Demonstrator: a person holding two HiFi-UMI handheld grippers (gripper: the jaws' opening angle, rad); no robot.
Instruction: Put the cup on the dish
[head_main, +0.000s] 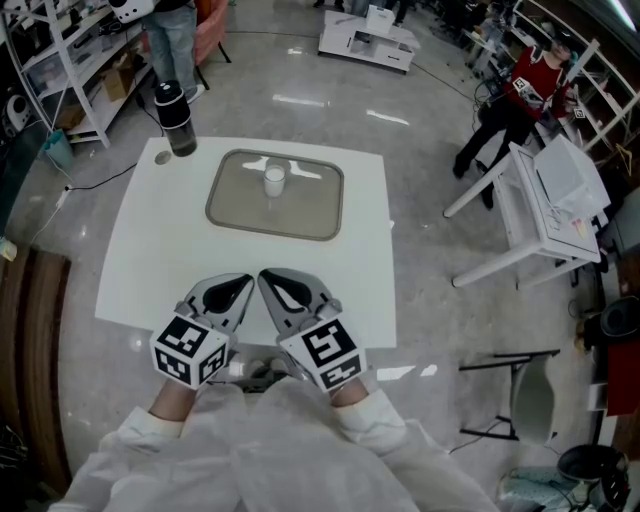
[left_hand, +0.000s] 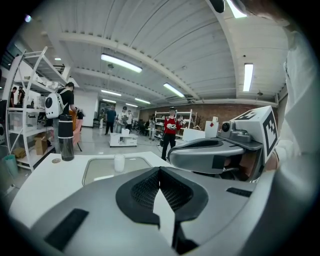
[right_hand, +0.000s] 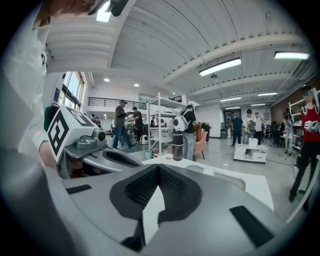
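Cup (head_main: 274, 181) stands on dish (head_main: 237, 203); left gripper (head_main: 246, 282) and right gripper (head_main: 264, 277) both pinched together, apparently empty.

The right gripper (right_hand: 159, 169) has its fingers (right_hand: 142, 189) together, empty, before a white table (right_hand: 257, 186) bearing a dark bottle (right_hand: 177, 146).

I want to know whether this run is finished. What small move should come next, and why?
Probably none on the cup: it already stands upright on the dish. The left gripper and right gripper are both shut and empty, at the near edge of the table, well apart from the dish. I'd just hold them back there.
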